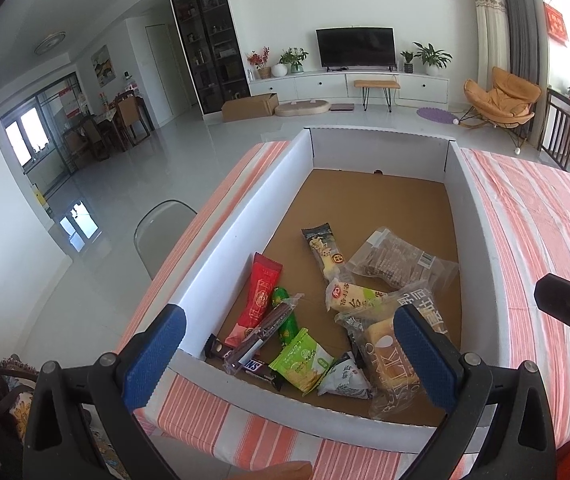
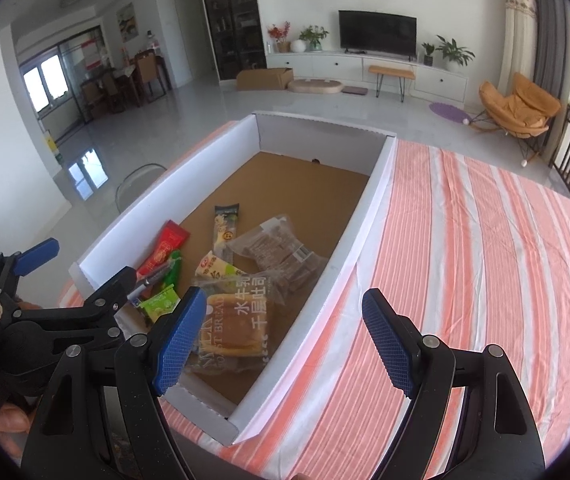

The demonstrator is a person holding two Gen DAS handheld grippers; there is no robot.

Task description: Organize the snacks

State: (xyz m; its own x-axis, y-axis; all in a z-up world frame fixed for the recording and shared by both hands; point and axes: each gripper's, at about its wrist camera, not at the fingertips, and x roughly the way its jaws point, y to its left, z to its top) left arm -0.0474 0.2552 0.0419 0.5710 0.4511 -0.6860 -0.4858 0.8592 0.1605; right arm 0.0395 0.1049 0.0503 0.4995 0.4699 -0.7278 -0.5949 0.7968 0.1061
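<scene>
The clear bread bag (image 2: 237,328) reads "水牛乳千层吐司" in large dark characters, with "ST BREAD" along its side; in the left wrist view the same bag shows "LK". A dark chocolate bar (image 1: 255,368) shows the white letters "NS". Print on the other wrappers is too small to read.

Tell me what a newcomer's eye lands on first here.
The big white cardboard box on the orange-striped tablecloth, with snack packets heaped at its near end, a toast bread bag the largest. Both blue-padded tools, left tool and right tool, hang open above it.
</scene>
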